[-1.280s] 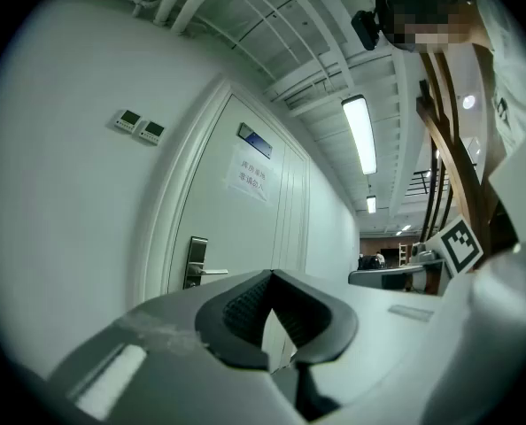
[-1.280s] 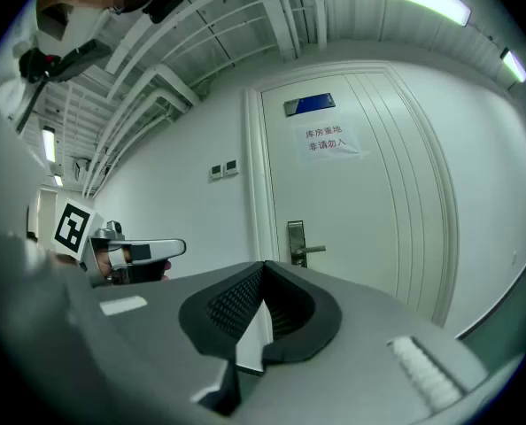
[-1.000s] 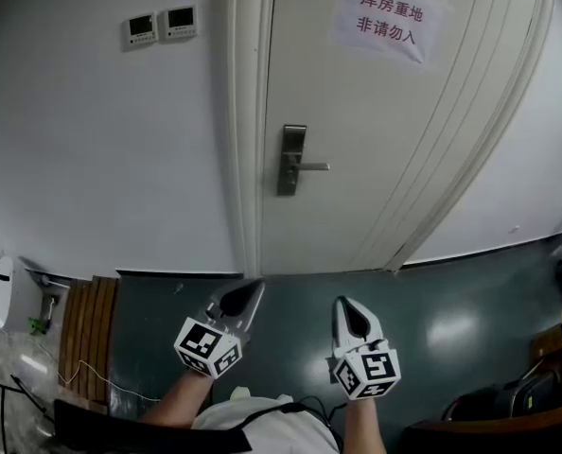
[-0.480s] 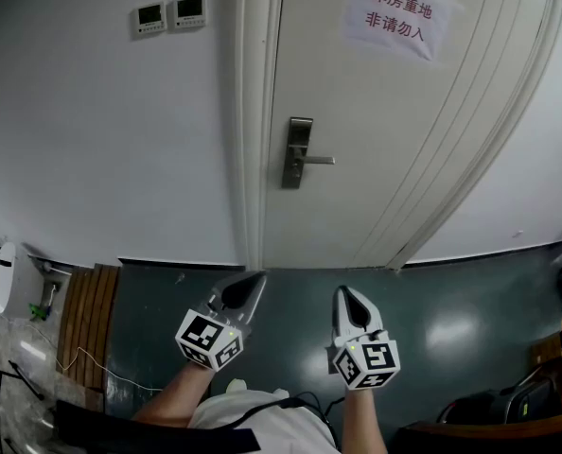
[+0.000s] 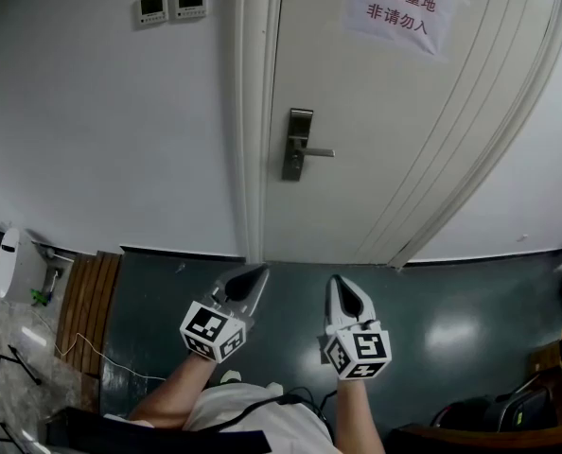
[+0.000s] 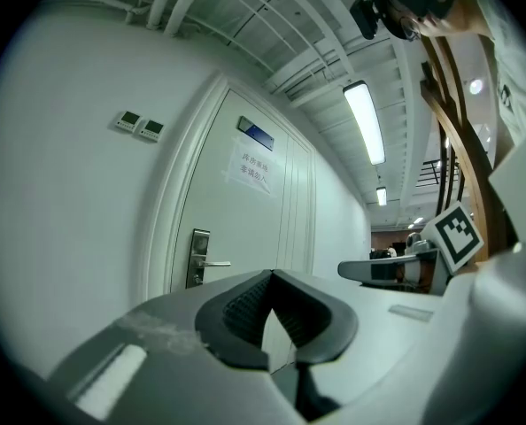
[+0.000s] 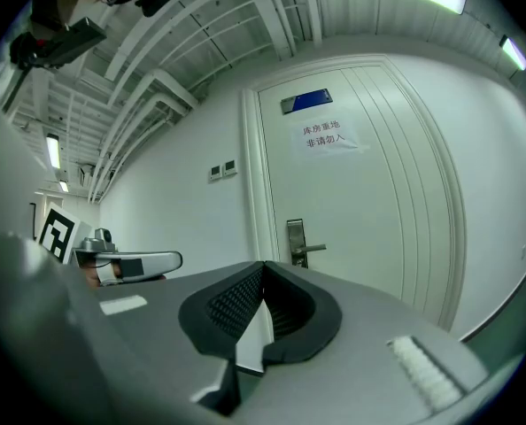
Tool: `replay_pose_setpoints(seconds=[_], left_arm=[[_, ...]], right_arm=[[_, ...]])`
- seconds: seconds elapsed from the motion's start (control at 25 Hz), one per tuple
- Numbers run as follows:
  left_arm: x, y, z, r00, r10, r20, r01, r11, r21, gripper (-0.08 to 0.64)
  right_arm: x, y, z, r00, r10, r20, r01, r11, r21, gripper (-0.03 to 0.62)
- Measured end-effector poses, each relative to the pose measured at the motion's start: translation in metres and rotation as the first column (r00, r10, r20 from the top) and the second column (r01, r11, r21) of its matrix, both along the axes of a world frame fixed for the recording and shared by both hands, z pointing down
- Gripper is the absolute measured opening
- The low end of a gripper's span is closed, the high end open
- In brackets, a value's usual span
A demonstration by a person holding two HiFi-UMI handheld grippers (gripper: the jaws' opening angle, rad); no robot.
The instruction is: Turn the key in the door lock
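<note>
The white door (image 5: 376, 112) carries a silver lock plate (image 5: 298, 145) with a lever handle (image 5: 320, 152); I cannot make out a key in it. Both grippers are held level well short of the door, over the dark floor. My left gripper (image 5: 255, 274) is shut and empty, pointing toward the door frame. My right gripper (image 5: 337, 283) is also shut and empty. In the left gripper view the closed tips (image 6: 271, 275) sit right of the lock plate (image 6: 197, 257). The right gripper view has its tips (image 7: 263, 266) just below the lock plate (image 7: 296, 241).
A paper sign (image 5: 399, 12) hangs on the door. Two small wall panels (image 5: 172, 6) sit left of the door frame (image 5: 251, 112). Wooden slats (image 5: 84, 301) and a white device (image 5: 11, 265) stand at the left, dark furniture (image 5: 489, 410) at the lower right.
My left gripper has edged slightly toward the door. The right gripper has stayed about where it was. Both remain shut.
</note>
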State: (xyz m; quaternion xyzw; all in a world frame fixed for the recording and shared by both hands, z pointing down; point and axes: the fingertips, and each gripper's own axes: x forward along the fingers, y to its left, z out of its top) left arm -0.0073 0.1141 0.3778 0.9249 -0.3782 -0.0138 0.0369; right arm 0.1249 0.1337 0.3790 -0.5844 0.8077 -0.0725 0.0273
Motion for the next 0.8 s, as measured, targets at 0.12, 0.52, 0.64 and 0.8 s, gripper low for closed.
replay_pose_setpoints(seconds=[0.12, 0.52, 0.64, 0.8], left_arm=[[0.003, 0.000, 0.003, 1.000, -0.025, 0.000, 0.025, 1.000, -0.010, 0.005], [0.022, -0.008, 0.009, 0.999, -0.048, -0.001, 0.048, 0.999, -0.022, 0.006], [0.026, -0.018, 0.003, 0.998, -0.056, -0.029, 0.055, 0.998, -0.014, 0.006], [0.029, -0.041, -0.002, 0.998, -0.059, -0.005, 0.059, 0.998, 0.009, 0.006]], right_arm=[[0.004, -0.001, 0.003, 1.000, -0.016, 0.007, 0.016, 1.000, -0.003, 0.008], [0.018, -0.018, 0.017, 0.999, -0.032, -0.006, 0.032, 0.999, -0.022, 0.008], [0.022, -0.029, 0.015, 0.999, -0.032, -0.002, 0.032, 0.999, -0.015, 0.008], [0.018, -0.051, 0.008, 0.999, -0.036, -0.013, 0.036, 0.999, 0.003, 0.008]])
